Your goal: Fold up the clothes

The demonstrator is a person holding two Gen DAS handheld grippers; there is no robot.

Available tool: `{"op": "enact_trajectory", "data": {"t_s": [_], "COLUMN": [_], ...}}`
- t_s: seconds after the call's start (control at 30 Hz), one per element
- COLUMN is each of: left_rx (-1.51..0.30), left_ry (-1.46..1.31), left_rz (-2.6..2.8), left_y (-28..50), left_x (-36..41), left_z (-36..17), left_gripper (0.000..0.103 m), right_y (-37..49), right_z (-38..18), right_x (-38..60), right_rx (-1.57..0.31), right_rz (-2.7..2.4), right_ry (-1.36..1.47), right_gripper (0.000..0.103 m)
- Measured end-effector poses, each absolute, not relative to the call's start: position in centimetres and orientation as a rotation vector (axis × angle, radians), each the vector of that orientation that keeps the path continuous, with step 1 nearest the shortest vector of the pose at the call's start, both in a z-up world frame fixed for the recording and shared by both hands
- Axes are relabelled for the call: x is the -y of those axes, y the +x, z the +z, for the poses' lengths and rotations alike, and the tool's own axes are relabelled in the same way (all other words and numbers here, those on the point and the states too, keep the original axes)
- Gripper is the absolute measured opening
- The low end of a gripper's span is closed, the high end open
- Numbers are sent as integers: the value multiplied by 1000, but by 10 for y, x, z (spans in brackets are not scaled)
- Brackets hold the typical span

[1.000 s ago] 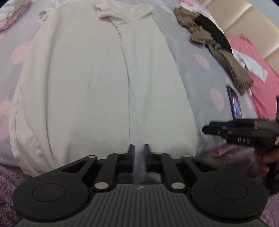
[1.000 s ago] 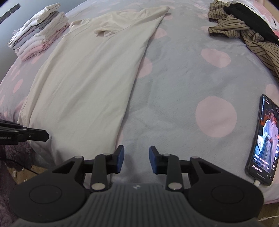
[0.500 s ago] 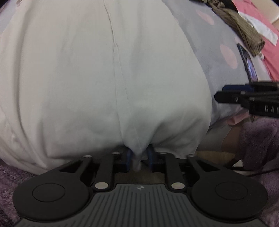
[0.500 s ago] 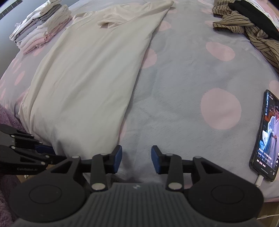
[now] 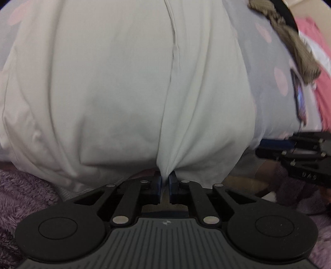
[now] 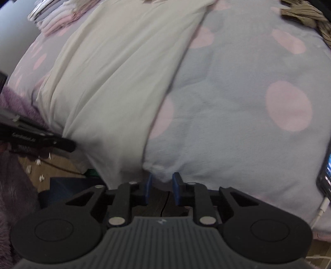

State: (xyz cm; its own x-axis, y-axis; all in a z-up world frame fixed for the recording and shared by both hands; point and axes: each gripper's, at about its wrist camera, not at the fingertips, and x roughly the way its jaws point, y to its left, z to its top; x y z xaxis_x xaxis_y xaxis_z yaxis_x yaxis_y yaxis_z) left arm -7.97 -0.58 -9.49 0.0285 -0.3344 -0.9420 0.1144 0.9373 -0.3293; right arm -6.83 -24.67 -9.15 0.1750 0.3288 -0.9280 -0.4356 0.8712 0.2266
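**Clerk:** Item one, the garment?

**Keeper:** Cream T-shirt (image 5: 115, 87), laid flat along a bed covered by a grey blanket with pink dots (image 6: 238, 115); its hem hangs at the near edge of the bed. A lengthwise fold line runs up its middle.

**Clerk:** Left gripper?

**Keeper:** Left gripper (image 5: 164, 182), clenched on the shirt's hem at that fold line; cloth is bunched and pinched between its blue pads.

**Clerk:** Right gripper?

**Keeper:** Right gripper (image 6: 162, 184), at the bed's near edge just beside the shirt's right side. Jaws closing, a gap between the pads; the blanket's edge sits at the fingertips, and I cannot tell whether any cloth lies between them. Not touching the shirt.

**Clerk:** Other stock?

**Keeper:** Stack of folded clothes (image 6: 55, 18) at the far left corner. Brown striped garment (image 5: 289, 41), crumpled, far right. Phone (image 5: 299, 97) with lit screen on the blanket's right side, cable attached. Pink cloth (image 5: 322, 82) beyond it. Purple fleece (image 5: 24, 194) at lower left.
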Motion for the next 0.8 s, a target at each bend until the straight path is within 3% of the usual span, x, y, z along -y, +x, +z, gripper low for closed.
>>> {"op": "enact_trajectory", "data": {"t_s": [0.03,0.1,0.3,0.33,0.4,0.47,0.5,0.53,0.67,0.8], "left_rx": [-1519,-1537,-1494,-1490,-1485,-1489,-1492,-1494,-1500,-1589], "left_ry": [-155,-111,-22,-12,13,9,-6,-24,-220,-209], "left_rz": [-357,-357,-344,-346,-362,-393,-413,-433,-590,-553], "left_y": [-81,-82,-80,-79,-77,-77,-77,-78,-78,-71], "left_x": [10,16,25,27,32,35,35,35,26,27], "left_z": [-97,-99,-99,-101,-104,-105,-104,-103,-93,-109], "left_gripper": [6,21,22,21,8,4,3,2,1,0], "right_y": [-69,-70,-69,-68,-65,-63,-63,-62,-63,-62], "right_z": [-92,-95,-118,-121,-127,-133,-133,-133,-113,-105], "right_x": [245,242,227,226,224,223,225,228,247,254], "right_rx": [-1283,-1283,-1296,-1294,-1295,-1306,-1319,-1337,-1413,-1425], "right_rz": [559,601,702,725,757,767,765,759,727,702], "right_ry": [-106,-101,-130,-106,-57,-23,-4,13,50,47], "right_gripper": [26,26,28,28,28,27,11,3,3,3]}}
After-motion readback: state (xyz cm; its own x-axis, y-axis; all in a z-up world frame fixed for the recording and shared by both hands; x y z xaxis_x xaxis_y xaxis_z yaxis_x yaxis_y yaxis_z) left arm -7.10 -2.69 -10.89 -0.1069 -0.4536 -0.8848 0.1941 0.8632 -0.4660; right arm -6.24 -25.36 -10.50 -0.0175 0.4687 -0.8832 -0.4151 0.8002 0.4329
